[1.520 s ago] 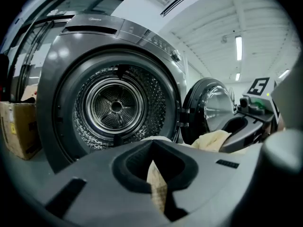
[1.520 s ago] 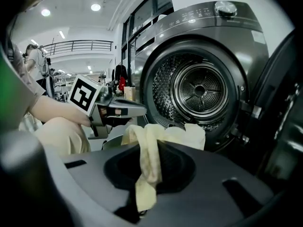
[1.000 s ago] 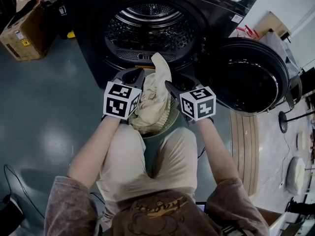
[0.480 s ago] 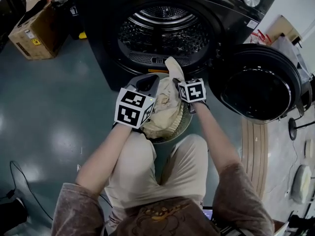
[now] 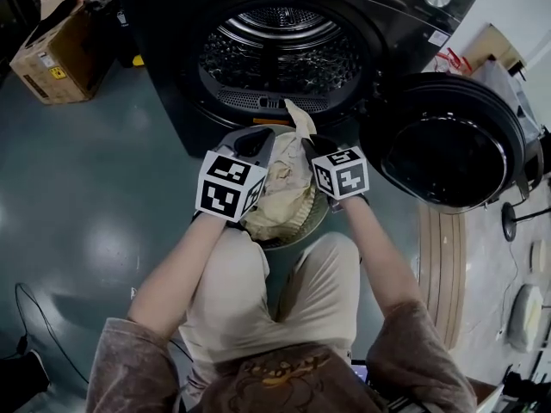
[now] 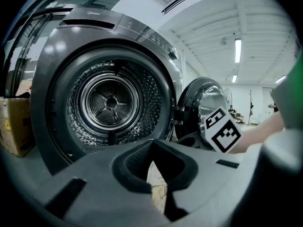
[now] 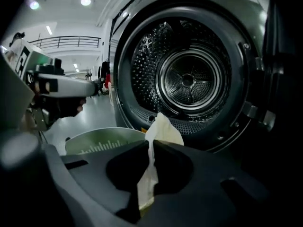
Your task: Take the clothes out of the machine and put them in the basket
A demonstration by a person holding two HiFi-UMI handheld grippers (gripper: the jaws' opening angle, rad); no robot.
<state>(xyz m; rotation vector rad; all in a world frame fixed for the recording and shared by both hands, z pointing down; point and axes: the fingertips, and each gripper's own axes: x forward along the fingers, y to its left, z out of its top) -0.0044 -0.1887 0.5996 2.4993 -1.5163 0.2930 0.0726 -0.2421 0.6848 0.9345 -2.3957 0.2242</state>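
The cream cloth (image 5: 280,194) lies heaped in the green basket (image 5: 315,220) on the floor (image 5: 95,196), just on the near side of the machine (image 5: 275,54), whose door (image 5: 448,144) hangs open at the right; the right gripper (image 7: 151,145) has just been closing and now pinches a raised corner of the cloth; the left gripper (image 6: 152,146), at the basket's left, has its jaws pressed together on a fold of it.

From the head we look steeply down on the basket (image 5: 318,216), machine (image 5: 164,50) at the far side. Left gripper view and right gripper view ride low and close, facing its drum (image 6: 111,100); all three share the pale cloth (image 5: 280,192).
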